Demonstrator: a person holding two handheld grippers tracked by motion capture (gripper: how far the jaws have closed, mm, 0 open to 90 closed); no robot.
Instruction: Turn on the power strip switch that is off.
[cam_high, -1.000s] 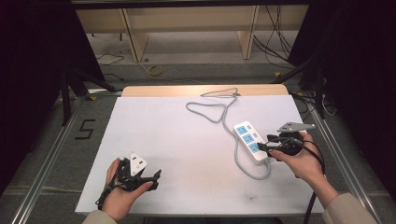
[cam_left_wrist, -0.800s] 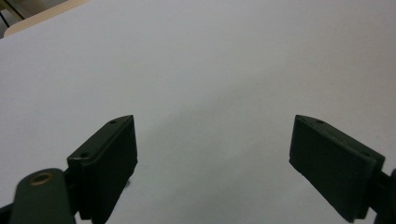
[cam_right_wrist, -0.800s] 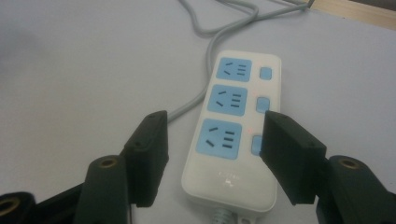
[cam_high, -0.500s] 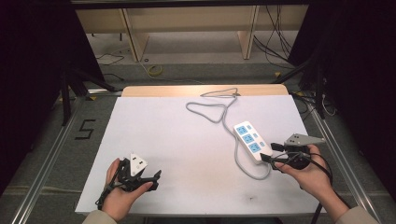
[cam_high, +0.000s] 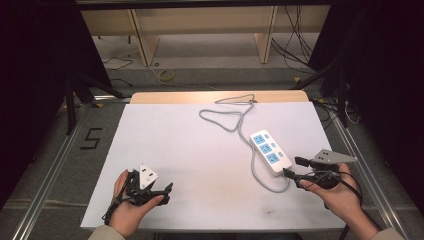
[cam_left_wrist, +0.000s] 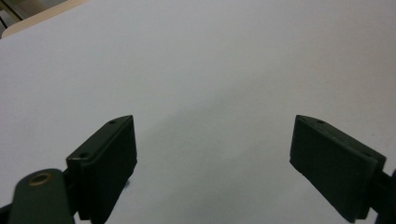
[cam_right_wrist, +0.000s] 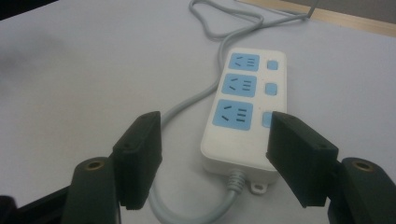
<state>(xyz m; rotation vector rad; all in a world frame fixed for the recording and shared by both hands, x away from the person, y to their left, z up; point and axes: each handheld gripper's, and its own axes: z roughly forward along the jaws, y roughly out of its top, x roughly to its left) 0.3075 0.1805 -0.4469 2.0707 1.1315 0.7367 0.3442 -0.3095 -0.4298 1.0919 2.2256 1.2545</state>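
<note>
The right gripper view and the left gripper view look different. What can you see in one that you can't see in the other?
The right gripper view has the white power strip with three blue sockets, lying past its open jaws, and its grey cable curling away. The left gripper view has bare table between its open jaws, with a strip of tan edge at the top left. Both show two black jaws standing apart, holding nothing, over the same white tabletop.

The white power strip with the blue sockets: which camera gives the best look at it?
The right gripper view: the power strip sits close, its three blue sockets and switches clear between the open jaws. The high view shows it small, with its whole grey cord. The left gripper view looks at bare white table.
</note>
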